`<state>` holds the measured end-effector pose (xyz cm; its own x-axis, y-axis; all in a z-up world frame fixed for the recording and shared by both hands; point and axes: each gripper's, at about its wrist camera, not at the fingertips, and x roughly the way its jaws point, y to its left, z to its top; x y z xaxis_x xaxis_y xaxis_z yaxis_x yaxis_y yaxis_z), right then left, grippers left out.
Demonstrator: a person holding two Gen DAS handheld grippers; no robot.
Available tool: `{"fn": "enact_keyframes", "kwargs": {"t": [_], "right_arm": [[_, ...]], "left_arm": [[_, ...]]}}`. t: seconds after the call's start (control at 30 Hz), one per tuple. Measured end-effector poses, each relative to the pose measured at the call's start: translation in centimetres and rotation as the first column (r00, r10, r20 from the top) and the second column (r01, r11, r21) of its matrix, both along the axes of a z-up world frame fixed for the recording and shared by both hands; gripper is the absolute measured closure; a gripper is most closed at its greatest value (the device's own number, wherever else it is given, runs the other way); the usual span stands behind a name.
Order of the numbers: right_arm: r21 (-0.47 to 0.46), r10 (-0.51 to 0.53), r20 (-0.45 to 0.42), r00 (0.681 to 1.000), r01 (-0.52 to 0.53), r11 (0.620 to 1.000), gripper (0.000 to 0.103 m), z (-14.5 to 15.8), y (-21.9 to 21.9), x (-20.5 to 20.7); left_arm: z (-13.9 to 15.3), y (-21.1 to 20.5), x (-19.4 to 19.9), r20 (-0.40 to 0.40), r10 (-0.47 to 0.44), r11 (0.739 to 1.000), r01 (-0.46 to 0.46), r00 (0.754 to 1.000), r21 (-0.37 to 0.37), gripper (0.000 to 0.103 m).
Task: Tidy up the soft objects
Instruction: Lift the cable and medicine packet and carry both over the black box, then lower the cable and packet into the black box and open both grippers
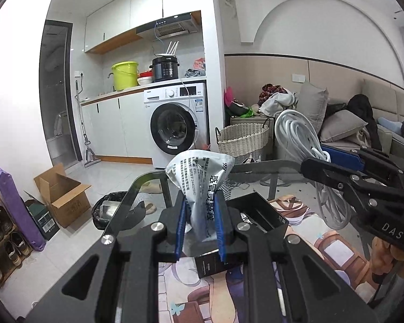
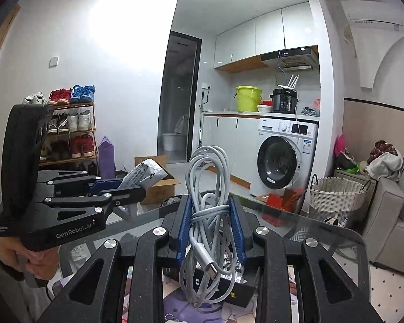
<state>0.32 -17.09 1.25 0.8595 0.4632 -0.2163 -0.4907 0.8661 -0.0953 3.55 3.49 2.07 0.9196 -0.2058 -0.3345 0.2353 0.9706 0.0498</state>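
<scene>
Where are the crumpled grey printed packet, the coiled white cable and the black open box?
Crumpled grey printed packet (image 1: 199,177), left wrist view, its printed upper part.
Coiled white cable (image 2: 210,177), right wrist view, upper loops.
Black open box (image 1: 261,212), left wrist view, its rim.

Sachet (image 1: 199,180) silver-grey, black print; cable (image 2: 210,188) pale grey; box (image 1: 258,210) black; bucket (image 1: 125,75) lime.

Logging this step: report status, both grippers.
Left gripper shut on silver sachet. Right gripper shut on coiled white cable. Both above black box. Nothing blocking.

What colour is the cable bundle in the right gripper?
Pale grey-white cable bundle with a silver plug, clearest in the right wrist view.
</scene>
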Motion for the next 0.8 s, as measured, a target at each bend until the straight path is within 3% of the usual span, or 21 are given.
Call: {"fn": "enact_keyframes", "kwargs": {"t": [0.2,0.53,0.8], "right_arm": [[0.006,-0.014,0.033,0.999,0.014,1.000,0.075,1.3,0.7,1.9],[0.046,-0.070,0.083,0.994,0.066,0.997,0.075,4.2,1.3,6.5],[0.050,-0.086,0.074,0.994,0.083,0.995,0.075,4.1,1.7,8.4]], "left_arm": [[0.9,-0.3,0.7,0.019,0.004,1.000,-0.004,1.000,-0.026,0.086],[3.1,-0.8,3.1,0.125,0.041,0.997,-0.032,0.991,-0.075,0.086],[2.9,-0.6,5.0,0.101,0.069,0.992,-0.057,0.992,-0.116,0.086]]}}
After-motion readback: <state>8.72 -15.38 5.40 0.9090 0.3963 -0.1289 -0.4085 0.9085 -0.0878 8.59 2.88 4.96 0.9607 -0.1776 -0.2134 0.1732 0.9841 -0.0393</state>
